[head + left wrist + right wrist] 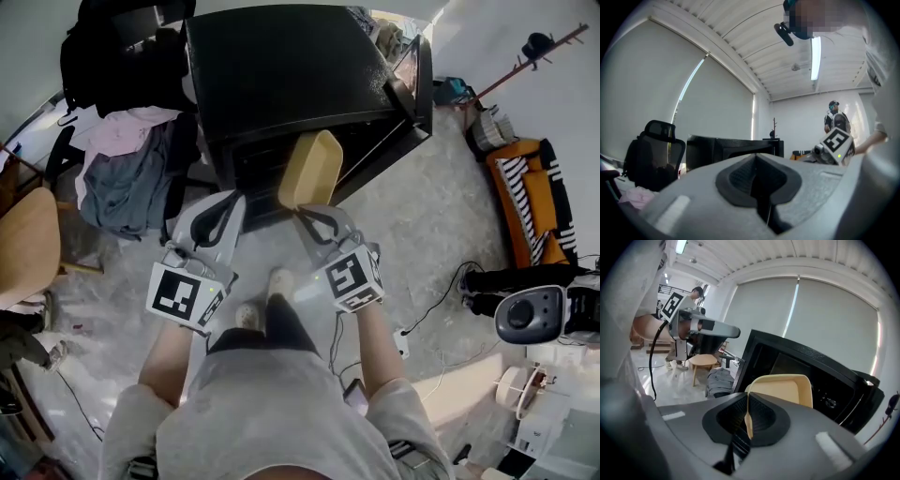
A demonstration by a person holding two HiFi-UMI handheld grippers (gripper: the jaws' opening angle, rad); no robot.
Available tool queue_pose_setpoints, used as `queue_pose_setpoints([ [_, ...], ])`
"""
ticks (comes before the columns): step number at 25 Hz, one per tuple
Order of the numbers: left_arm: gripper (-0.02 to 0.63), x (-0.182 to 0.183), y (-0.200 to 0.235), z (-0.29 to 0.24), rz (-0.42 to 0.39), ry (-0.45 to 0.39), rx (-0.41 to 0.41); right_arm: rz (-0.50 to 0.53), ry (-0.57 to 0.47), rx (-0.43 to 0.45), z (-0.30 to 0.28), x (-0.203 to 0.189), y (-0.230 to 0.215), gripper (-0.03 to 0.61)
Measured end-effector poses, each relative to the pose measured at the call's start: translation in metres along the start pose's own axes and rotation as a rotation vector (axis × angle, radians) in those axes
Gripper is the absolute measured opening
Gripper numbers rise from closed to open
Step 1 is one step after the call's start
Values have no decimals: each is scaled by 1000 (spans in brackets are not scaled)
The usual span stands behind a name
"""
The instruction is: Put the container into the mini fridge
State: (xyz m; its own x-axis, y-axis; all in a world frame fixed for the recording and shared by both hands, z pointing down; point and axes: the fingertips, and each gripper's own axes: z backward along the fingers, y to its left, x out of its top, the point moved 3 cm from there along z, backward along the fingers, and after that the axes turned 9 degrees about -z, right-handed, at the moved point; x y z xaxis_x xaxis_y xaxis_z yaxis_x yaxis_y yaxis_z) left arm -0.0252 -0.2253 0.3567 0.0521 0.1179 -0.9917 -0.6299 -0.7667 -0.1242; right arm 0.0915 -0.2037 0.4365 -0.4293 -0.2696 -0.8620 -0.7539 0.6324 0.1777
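Note:
A tan plastic container (312, 167) hangs tilted on edge in front of the black mini fridge (281, 66), whose door (414, 82) stands open to the right. My right gripper (306, 210) is shut on the container's near rim; in the right gripper view the thin rim sits pinched between the pads (759, 416), with the container (783, 389) rising ahead of the fridge (811, 364). My left gripper (218, 202) hovers beside it to the left, shut and holding nothing. In the left gripper view its pads (740, 176) meet, and the fridge (726, 146) lies beyond.
An office chair draped with clothes (122, 159) crowds the fridge's left side. A round wooden stool (26, 246) stands at far left. An orange striped seat (530, 202) and floor cables (441, 300) are to the right. Another person (834, 117) stands across the room.

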Motion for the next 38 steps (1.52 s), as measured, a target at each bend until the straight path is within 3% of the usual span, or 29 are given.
queue_pose_setpoints([
  [21, 2, -19, 19, -9, 27, 36, 50, 353, 267, 83, -47, -14, -21, 8],
  [38, 2, -23, 29, -13, 39, 45, 85, 500, 308, 75, -61, -3, -46, 12],
])
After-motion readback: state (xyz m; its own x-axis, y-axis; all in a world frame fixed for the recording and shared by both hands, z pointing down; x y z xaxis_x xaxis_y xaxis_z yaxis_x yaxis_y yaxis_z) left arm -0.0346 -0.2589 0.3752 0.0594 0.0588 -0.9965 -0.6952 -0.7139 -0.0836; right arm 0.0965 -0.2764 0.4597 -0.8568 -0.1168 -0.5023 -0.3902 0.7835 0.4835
